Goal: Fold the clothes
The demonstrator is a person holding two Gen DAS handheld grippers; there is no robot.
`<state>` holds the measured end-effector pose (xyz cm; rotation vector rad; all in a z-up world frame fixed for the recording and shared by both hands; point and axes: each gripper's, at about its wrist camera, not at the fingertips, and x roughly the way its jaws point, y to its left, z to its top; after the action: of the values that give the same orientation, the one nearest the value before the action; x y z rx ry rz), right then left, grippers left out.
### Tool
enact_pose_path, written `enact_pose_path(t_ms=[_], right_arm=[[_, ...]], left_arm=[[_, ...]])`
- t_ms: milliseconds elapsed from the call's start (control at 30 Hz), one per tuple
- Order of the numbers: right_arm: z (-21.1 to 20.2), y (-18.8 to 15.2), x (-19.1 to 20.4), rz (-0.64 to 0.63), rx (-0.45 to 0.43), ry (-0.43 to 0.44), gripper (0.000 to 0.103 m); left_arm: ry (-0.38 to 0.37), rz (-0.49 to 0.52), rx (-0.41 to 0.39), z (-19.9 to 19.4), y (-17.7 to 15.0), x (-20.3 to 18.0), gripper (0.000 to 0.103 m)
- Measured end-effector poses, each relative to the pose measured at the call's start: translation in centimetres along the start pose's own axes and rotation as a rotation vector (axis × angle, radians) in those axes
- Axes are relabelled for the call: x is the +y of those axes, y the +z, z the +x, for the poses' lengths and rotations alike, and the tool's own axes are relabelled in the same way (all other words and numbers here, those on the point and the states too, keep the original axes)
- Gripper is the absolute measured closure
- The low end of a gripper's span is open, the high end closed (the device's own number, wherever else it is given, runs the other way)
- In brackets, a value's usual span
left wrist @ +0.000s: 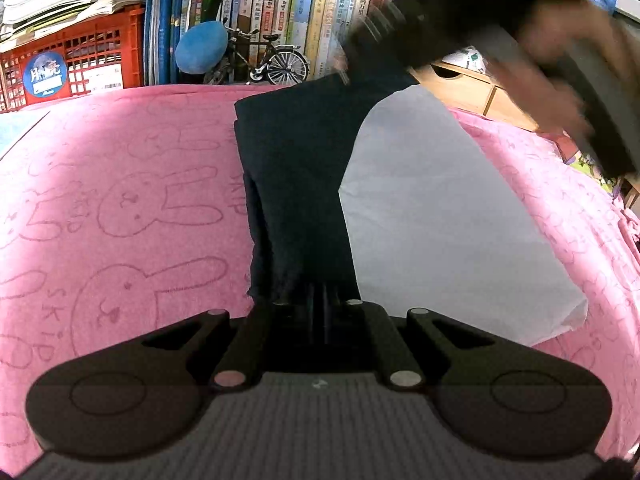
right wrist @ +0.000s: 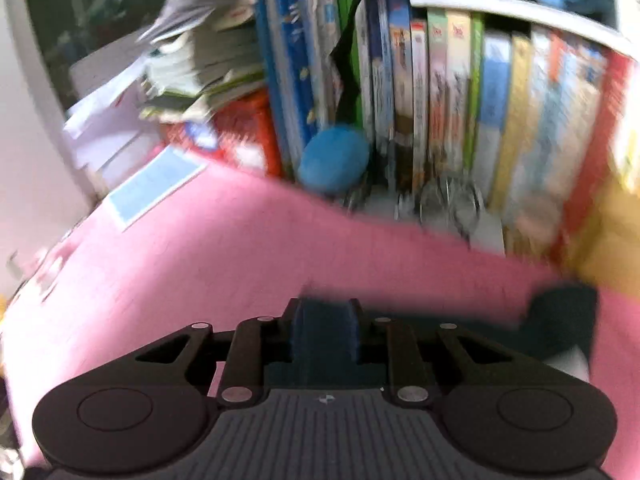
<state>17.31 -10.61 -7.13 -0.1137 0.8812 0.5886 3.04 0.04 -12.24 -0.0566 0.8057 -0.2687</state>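
Left wrist view, left gripper (left wrist: 316, 300): at the lower centre of the frame your gripper is clamped together on the near end of the dark navy garment (left wrist: 296, 184).
Left wrist view, garment: it runs as a long folded strip from your gripper up the middle of the frame, lying on the pink bunny-print cloth (left wrist: 120, 208); its far end rises toward the upper right.
Left wrist view, white sheet (left wrist: 444, 224): it lies flat just right of the strip, with its left edge tucked under the garment.
Left wrist view, right hand (left wrist: 560, 68): blurred in the upper right, it grips the grey body of the other tool above the garment's raised end.
Left wrist view, background: a row of books (left wrist: 304, 12), a red crate (left wrist: 76, 64), a blue plush (left wrist: 200, 46) and a toy bicycle (left wrist: 264, 60) fill the top of the frame.
Right wrist view, right gripper (right wrist: 326, 330): at the lower centre your gripper is closed tight on a bunched fold of the navy fabric.
Right wrist view, garment: more dark cloth trails off to the lower right over the pink cloth.
Right wrist view, background: heavily blurred; books and the blue plush sit across the top, stacked papers (right wrist: 192, 68) in the upper left.
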Motion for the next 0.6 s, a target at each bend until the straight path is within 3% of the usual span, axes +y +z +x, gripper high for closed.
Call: enact_pose_path(t_ms=[100,167,200,333,400,500,600], right_arm=[[1.1,-2.8,0.6,-0.055,0.034,-0.025,0.080],[1.9,-4.7,1.0,-0.091,0.057,-0.041,0.089],[2.6,-4.8,1.0,-0.099,0.049,-0.043,0.100],[7.1,-1.6,-0.1,-0.036,0.041,0.044,0.103],[7.6,0.0,-0.4,0.008,0.049,0.052,0.097],[1.4,-0.9,-1.9,0.080,-0.077,0.058,0.082],[-4.5,-4.3,-4.3,0.203,-0.132,0.006,0.081]], left_arm=[[0.000,0.019,0.004,0.0,0.0,-0.1,0.097],[0.006,0.040,0.005,0.0,-0.1,-0.2,0.097],[0.014,0.051,0.004,0.0,-0.1,-0.3,0.097],[0.018,0.057,0.028,0.0,0.2,-0.2,0.097],[0.009,0.042,0.056,-0.1,0.6,0.1,0.097],[0.012,0.024,0.094,-0.6,1.5,0.5,0.097],[0.032,0.019,0.088,-1.8,2.8,0.7,0.097]])
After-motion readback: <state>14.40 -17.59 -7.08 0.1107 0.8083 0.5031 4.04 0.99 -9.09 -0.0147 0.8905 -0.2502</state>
